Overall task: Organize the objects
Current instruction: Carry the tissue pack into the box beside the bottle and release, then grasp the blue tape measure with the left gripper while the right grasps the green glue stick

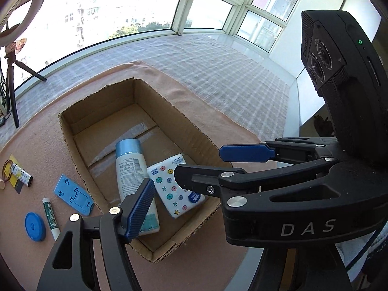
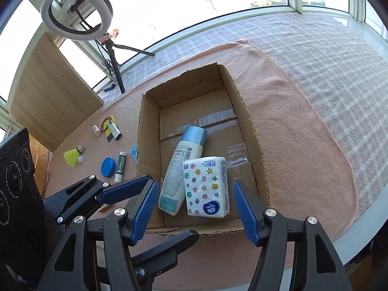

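An open cardboard box stands on a peach cloth. Inside it lies a white bottle with a light-blue cap, and a white tissue pack with coloured dots leans on it. My right gripper hangs open over the box's near end with nothing between its pads. My left gripper is close on its left, also open and empty. In the left wrist view one blue pad is over the bottle, and the right gripper hides the other finger.
Left of the box on the cloth lie a blue phone stand, a blue disc, a green-and-white tube, a patterned tube and a yellow shuttlecock. A ring light on a tripod and a wooden board stand behind.
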The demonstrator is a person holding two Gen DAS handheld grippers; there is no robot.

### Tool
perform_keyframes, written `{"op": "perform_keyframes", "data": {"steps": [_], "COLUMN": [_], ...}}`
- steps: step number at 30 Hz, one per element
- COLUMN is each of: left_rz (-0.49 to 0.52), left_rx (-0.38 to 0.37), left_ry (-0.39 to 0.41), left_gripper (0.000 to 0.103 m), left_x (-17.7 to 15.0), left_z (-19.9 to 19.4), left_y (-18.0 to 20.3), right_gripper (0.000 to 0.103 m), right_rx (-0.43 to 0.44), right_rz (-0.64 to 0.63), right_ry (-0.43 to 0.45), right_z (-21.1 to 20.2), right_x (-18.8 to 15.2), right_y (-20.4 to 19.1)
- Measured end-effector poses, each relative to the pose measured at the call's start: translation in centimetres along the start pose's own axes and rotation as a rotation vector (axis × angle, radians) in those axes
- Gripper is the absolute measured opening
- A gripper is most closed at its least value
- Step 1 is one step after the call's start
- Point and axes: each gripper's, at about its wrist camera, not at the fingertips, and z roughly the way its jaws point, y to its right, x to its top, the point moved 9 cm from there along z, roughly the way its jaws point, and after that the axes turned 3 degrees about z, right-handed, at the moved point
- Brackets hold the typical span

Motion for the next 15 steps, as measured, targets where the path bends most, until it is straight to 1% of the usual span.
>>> {"op": "perform_keyframes", "data": {"steps": [2,10,15], "left_rz": [-0.002,-0.022,-0.043], "left_rx": [0.007,0.022,0.036], "left_ry": [-0.005,0.002,0.002], "left_gripper": [0.073,0.073,0.072], "left_x": [-0.2,-1.0,-2.4], "left_z": [-0.1,-1.3,-2.4], "left_y": [-0.2,-1.4,-3.0], "right_gripper": [0.062,0.062,0.062], "right_rx": [-0.012,-0.006,0.008], "right_rz": [0.001,0.006,0.012], "right_ry": [0.005,0.008,0.017], "right_z": [0.0,0.1,0.1], "right_x": [0.1,0.1,-0.1], "right_y": [0.1,-0.5,-1.5]}}
